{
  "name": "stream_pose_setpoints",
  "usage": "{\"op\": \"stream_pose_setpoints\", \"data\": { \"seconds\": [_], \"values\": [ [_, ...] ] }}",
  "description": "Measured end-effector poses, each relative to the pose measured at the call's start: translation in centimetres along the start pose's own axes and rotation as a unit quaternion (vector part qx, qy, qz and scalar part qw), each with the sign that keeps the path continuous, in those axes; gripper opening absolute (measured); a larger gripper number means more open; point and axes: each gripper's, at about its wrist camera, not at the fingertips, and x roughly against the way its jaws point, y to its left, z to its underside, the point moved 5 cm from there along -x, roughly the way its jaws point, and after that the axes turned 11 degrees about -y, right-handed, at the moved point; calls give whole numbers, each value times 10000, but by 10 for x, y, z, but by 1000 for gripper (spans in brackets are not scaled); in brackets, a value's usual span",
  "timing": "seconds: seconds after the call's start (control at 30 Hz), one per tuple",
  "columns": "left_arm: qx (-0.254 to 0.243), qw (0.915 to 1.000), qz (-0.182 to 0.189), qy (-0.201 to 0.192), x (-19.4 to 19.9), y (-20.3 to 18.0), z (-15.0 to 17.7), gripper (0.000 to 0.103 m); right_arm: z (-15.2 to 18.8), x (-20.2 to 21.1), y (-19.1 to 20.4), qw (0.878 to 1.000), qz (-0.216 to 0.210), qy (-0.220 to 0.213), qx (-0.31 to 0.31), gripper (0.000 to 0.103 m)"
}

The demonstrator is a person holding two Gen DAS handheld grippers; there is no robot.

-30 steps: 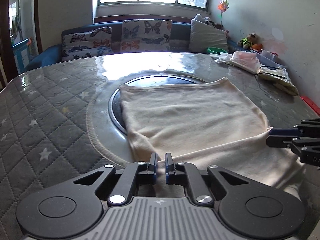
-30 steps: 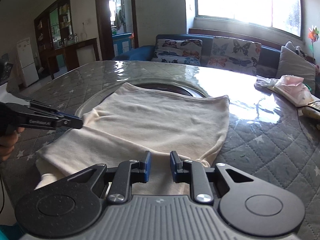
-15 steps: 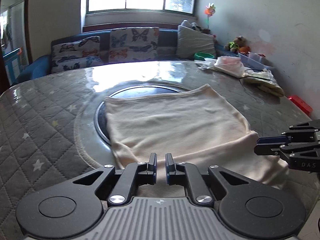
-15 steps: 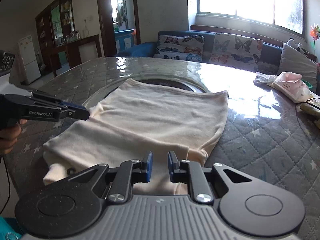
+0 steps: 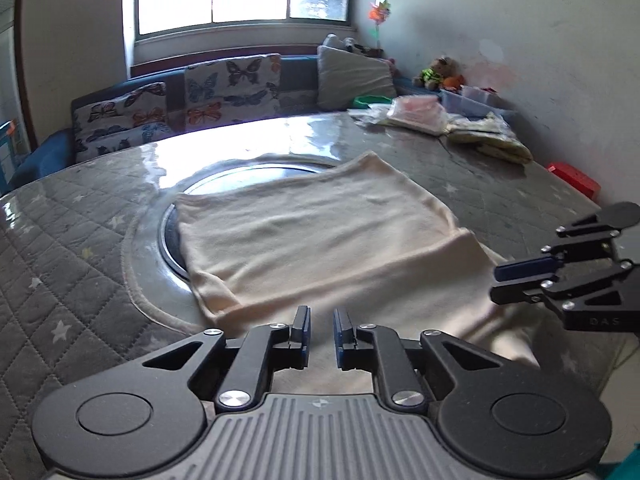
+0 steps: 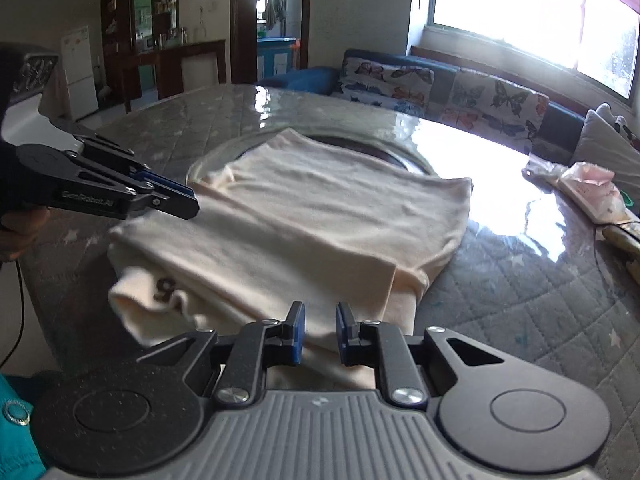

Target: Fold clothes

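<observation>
I'm working over a round table (image 5: 72, 240) with a quilted grey star-print cover under glossy plastic, a butterfly-cushioned sofa (image 5: 180, 108) and bright window behind it. My left tool (image 5: 321, 330) sits at the bottom centre of its view, fingers slightly apart and holding nothing, just above the near edge of the cream garment (image 5: 320, 232). My right tool (image 6: 320, 330) is likewise a little apart and empty, over the garment's (image 6: 332, 216) near folded hem. The cloth lies flat mid-table, partly over the dark round inset (image 5: 172, 236), with a folded-over band along its near side and a sleeve end with a dark mark at the lower left of the right view. Bare table runs to the left; a pile of bagged clothes (image 5: 432, 116) crowds the upper right.
</observation>
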Motion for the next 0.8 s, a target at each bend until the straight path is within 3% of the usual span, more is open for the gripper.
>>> {"op": "stream_pose_setpoints", "data": {
  "seconds": [0.1, 0.33, 0.43, 0.57, 0.6, 0.8],
  "values": [
    [-105, 9998, 21, 188, -3, -5, 13, 14, 4, 4, 1, 10000, 15, 19, -16, 15],
    [-209, 9996, 64, 169, 7, -6, 15, 17, 2, 13, 1, 10000, 8, -39, 37, 15],
    [-337, 9992, 189, 99, 21, -4, 14, 21, 1, 18, 4, 9998, -36, -21, 171, 20],
    [-802, 9962, 351, 16, 45, -7, 19, 31, 1, 24, 6, 9993, -95, 2, 350, 25],
    [-956, 9947, 385, 8, 50, -9, 21, 33, 1, 26, 7, 9992, -110, 8, 394, 31],
    [-1797, 9816, 645, -21, 64, -28, 40, 33, 7, 35, 17, 9959, -316, 141, 841, 38]
  ]
}}
